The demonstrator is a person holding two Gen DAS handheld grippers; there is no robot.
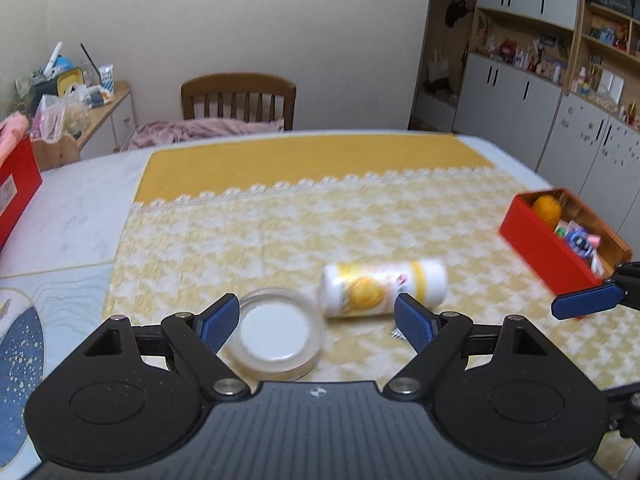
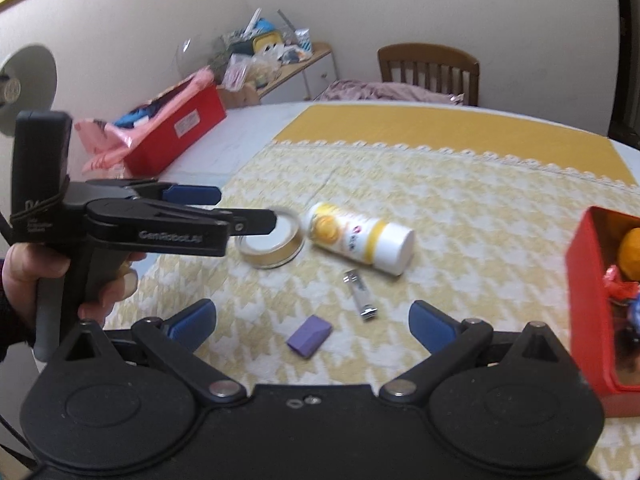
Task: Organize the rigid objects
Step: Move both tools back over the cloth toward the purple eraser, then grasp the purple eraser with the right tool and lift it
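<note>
A white and yellow bottle (image 1: 384,288) lies on its side on the yellow tablecloth; it also shows in the right wrist view (image 2: 360,238). A round clear tape roll (image 1: 276,334) lies left of it, also in the right wrist view (image 2: 272,248). My left gripper (image 1: 316,322) is open and empty, just above the tape roll and the bottle. In the right wrist view the left gripper (image 2: 240,210) hovers over the tape roll. My right gripper (image 2: 312,326) is open and empty above a purple block (image 2: 309,337) and a small metal nail clipper (image 2: 360,296).
A red box (image 1: 552,248) holding an orange ball and small items stands at the table's right; it also shows in the right wrist view (image 2: 588,300). A larger red box (image 2: 176,132) with pink cloth sits at the far left. A wooden chair (image 1: 238,100) stands behind the table.
</note>
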